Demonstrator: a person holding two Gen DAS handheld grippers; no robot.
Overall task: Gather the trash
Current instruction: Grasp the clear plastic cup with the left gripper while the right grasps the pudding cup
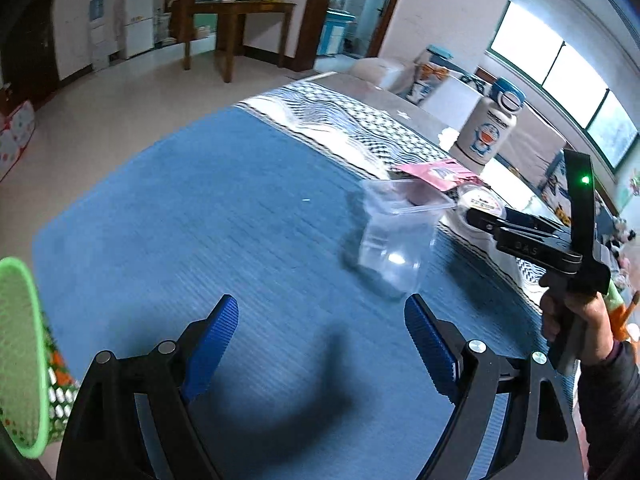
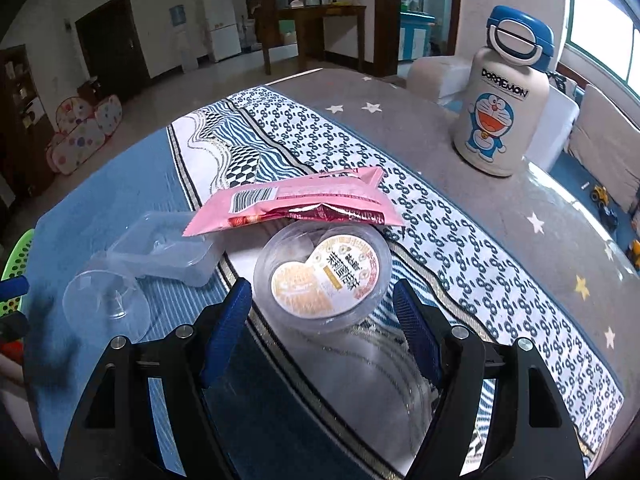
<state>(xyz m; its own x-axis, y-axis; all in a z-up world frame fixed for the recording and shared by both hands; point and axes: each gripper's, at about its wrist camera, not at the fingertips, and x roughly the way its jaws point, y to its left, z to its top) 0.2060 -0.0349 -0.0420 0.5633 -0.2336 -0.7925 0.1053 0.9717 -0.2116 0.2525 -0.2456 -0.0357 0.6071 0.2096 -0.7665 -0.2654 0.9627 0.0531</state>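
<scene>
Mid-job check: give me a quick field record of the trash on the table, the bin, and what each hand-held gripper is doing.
trash: clear lidded cup lying on its side; pink snack wrapper; clear plastic tray; clear dome lid
not trash: Doraemon bottle, upright
bin: green mesh basket, at left edge of left wrist view
left hand-held gripper: open, nothing between fingers
right hand-held gripper: open, straddling the lidded cup, pads not seen pressing on it
surface: blue mat over patterned cloth
</scene>
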